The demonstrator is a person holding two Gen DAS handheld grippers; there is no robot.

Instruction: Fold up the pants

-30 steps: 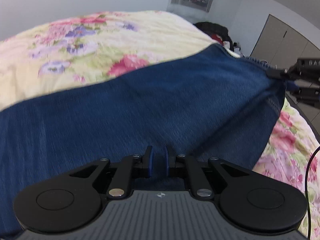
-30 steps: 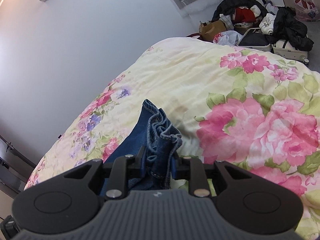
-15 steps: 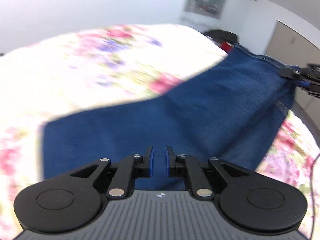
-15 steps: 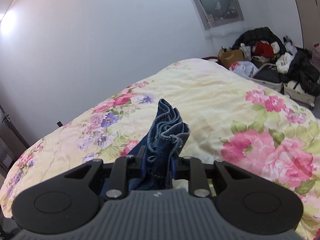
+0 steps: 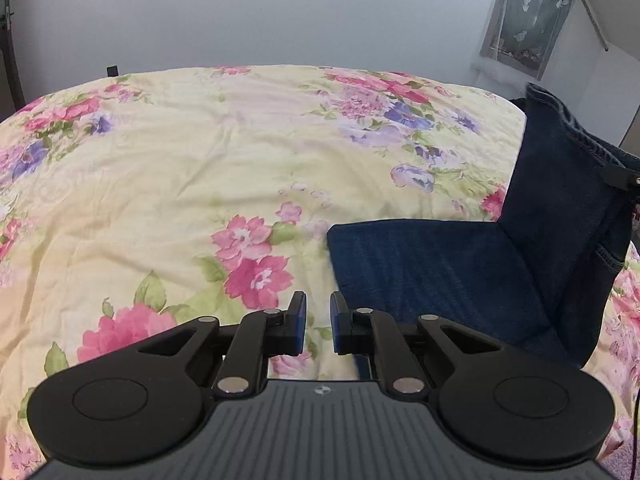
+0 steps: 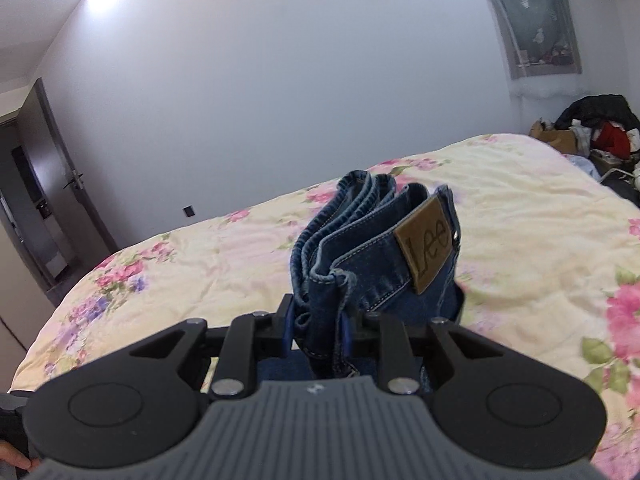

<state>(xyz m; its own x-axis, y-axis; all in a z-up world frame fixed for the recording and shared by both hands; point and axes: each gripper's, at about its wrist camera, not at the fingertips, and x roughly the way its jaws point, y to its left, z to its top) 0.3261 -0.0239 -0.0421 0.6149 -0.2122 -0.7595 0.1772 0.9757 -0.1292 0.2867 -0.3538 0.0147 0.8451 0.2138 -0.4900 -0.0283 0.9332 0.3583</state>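
Floral bedding (image 5: pixel 192 168) in pale yellow with pink and purple blooms fills the scene, backed by a plain white wall (image 5: pixel 280 12) with a curtained window (image 5: pixel 524 20) at the far right. Half a second ago the left wrist view was blurred and denim spread right across it beneath the fingers; now it is sharp, and the blue pants (image 5: pixel 460 276) have slid off to the right, leaving flowered fabric under the left gripper (image 5: pixel 318 324). That gripper's blue-padded fingers stand slightly apart with nothing between them, the right pad just at the near left edge of the denim.

In the left view the pants form an L: a flat part lies on the bedding with its long axis running left to right, then bends upward at the right into a raised panel whose hemmed edge points toward the ceiling. The right gripper (image 5: pixel 624 178) shows as a dark tip at that raised panel's right edge.

From the right wrist view, the right gripper (image 6: pixel 316 328) is clamped on the bunched waistband, which rises above the fingers more upright than before. A brown leather "Lee" patch (image 6: pixel 426 248) now faces the camera, tilted rightward. A door (image 6: pixel 44 216) stands at the far left, and piled clothes (image 6: pixel 600 128) lie far right.
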